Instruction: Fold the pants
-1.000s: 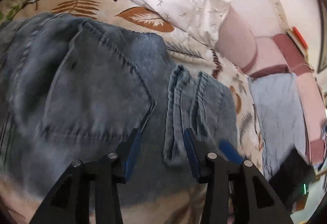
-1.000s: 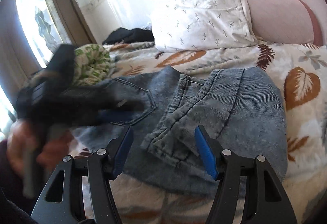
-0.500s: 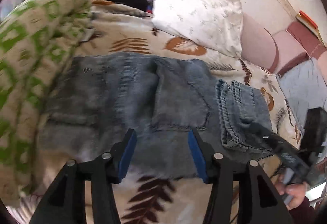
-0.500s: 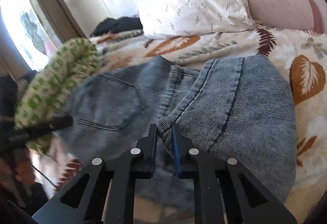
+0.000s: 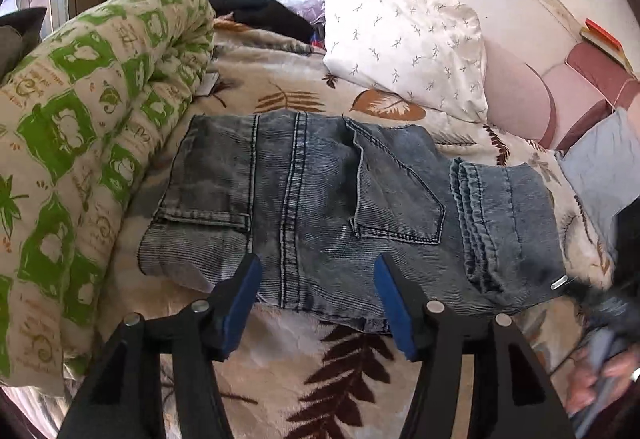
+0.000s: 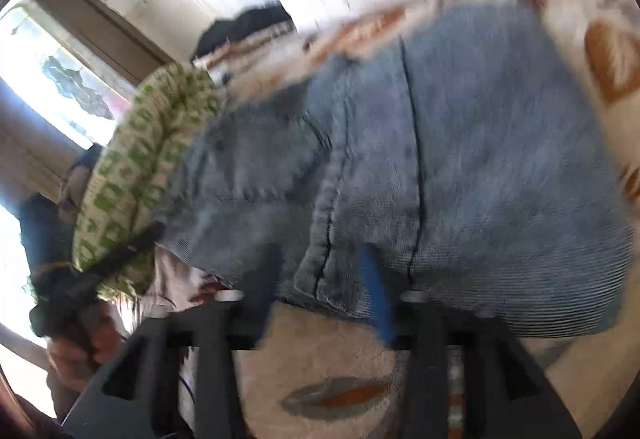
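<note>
Leaf-printed bedding (image 5: 352, 359) fills both wrist views, with a window at the upper left and a pale wall behind. At the left of the left-wrist view lies a rolled green-patterned quilt (image 5: 80, 143); a white pillow (image 5: 404, 51) sits upper centre.

The folded pants (image 5: 320, 207), blue denim, lie flat across the middle of the frame, back pocket uppermost, the hems (image 5: 476, 223) doubled over toward the right.

Change since the preceding frames: the left gripper (image 5: 316, 303) has drawn back from the hems to the near edge of the denim. Its jaws are opening and hold nothing, framing the lower edge of the cloth without pressing it. The right gripper (image 6: 320, 279), which a moment ago pinched the folded hem edge, has let go; its jaws are opening, and the hem edge shows between them in a blurred view, apparently unpressed.

At the lower right of the left-wrist view, the person's right hand (image 5: 592, 383) appears, blurred.

Interpretation: both releases suggest the fold is laid and the bundle rests unaided, probably near completion.
</note>
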`<state>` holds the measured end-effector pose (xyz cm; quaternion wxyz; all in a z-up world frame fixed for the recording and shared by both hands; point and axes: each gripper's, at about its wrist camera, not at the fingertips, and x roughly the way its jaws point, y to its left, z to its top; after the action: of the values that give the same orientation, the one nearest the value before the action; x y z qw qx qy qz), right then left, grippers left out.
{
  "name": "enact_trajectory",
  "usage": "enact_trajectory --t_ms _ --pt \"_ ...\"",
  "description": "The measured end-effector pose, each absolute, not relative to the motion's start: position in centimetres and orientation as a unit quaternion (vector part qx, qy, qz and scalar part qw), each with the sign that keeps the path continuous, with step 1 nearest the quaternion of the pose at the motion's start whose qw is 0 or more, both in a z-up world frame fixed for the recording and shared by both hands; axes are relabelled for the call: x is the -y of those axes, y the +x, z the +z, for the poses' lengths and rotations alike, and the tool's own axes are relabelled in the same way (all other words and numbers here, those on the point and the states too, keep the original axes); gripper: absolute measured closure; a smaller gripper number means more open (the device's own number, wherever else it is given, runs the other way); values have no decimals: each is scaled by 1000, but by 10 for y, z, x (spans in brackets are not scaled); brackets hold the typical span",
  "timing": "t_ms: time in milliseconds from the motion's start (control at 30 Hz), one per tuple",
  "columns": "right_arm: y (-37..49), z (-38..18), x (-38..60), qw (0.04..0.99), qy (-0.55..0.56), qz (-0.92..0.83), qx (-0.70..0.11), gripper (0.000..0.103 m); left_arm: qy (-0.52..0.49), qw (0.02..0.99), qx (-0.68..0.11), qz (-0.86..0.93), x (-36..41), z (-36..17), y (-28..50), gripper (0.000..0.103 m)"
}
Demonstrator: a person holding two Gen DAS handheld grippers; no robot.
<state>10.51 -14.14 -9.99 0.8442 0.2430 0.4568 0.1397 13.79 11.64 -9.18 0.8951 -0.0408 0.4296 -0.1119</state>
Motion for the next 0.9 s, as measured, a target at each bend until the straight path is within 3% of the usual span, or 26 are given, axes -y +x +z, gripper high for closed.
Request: enact_trajectory --t_ms 200,367,467,667,900 --pt "129 -59 150 883 222 102 -400 47 9 914 -393 -104 -103 -89 128 31" --pt "198 -97 161 872 195 11 -448 49 -25 907 -410 -90 -123 -92 132 28" --pt "229 -144 178 823 230 -15 -519 47 -64 893 -439 -75 -142 -102 131 28" --pt "235 -121 162 838 154 -28 -523 43 -134 881 -453 -24 -185 -113 111 28" --pt "250 -53 78 861 98 105 -487 43 -199 861 -468 13 -206 -126 91 28"
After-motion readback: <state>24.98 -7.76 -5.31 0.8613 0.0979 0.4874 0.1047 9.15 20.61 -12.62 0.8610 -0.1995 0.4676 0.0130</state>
